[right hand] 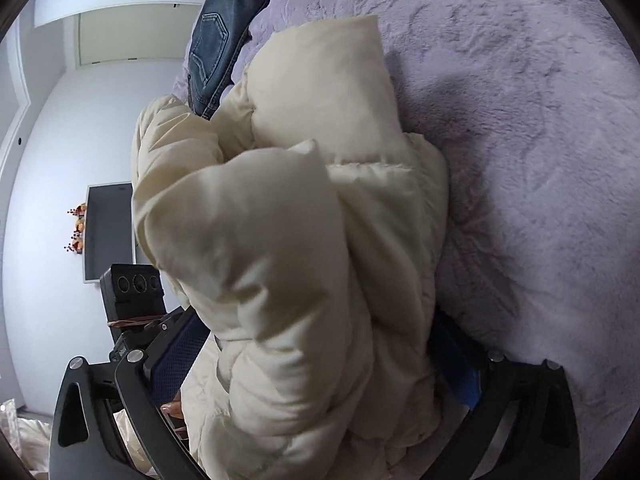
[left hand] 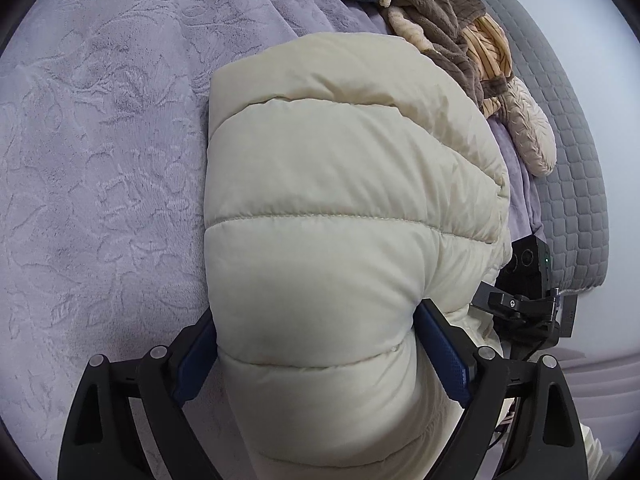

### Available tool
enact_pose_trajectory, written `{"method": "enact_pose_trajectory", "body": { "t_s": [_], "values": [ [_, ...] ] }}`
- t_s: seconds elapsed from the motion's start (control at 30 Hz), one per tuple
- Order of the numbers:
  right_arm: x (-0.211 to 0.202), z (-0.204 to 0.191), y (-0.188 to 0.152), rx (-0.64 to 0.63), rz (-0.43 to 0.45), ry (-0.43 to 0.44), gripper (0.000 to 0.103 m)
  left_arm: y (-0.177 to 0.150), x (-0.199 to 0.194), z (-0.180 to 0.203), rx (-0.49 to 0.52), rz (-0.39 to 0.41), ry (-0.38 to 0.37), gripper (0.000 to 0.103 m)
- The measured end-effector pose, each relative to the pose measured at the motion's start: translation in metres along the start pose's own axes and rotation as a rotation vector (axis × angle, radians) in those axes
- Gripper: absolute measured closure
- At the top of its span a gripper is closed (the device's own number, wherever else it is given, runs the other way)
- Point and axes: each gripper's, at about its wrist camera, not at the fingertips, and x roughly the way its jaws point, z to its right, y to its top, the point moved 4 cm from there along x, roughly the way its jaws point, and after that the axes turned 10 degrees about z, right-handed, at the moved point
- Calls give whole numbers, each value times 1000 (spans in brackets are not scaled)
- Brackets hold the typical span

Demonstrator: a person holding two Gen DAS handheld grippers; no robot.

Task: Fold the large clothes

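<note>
the cream puffer jacket (left hand: 344, 208) lies bundled on the lilac bed cover (left hand: 100, 160), doubled over on itself so that its quilted panels stack into a thick roll, and both tools straddle that roll from the near side. the left hand-held gripper (left hand: 320, 356) stands wide, with its blue pads (left hand: 444, 352) on either flank of the padded fold and the fabric bulging between them; it looks pinched there to keep the springy filling from unrolling. the right hand-held gripper (right hand: 316, 364) is spread as wide as it goes around the looser, crumpled end of the jacket (whether its pads actually press the cloth i cannot tell, so i read it as open). a fingertip shows beside its left finger. other clothes, a brown plush garment (left hand: 440, 8) and jeans (right hand: 216, 40), wait at the far edge of the bed, clear of the working space.
</note>
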Motion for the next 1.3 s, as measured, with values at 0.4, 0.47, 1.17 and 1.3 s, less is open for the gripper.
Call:
{"method": "enact_pose_trajectory", "body": {
  "t_s": [0.4, 0.47, 1.17, 1.3],
  "values": [
    [-7, -26, -15, 49, 43, -65, 53, -2, -18, 24, 132, 47, 142, 20],
    [-10, -33, -18, 48, 51, -69, 54, -1, -25, 29, 145, 57, 159, 20],
    [17, -101, -42, -32, 46, -117, 54, 2, -114, -10, 84, 208, 52, 20],
    [19, -93, -36, -7, 45, -123, 54, 13, -110, -51, 12, 160, 18, 7]
  ]
}}
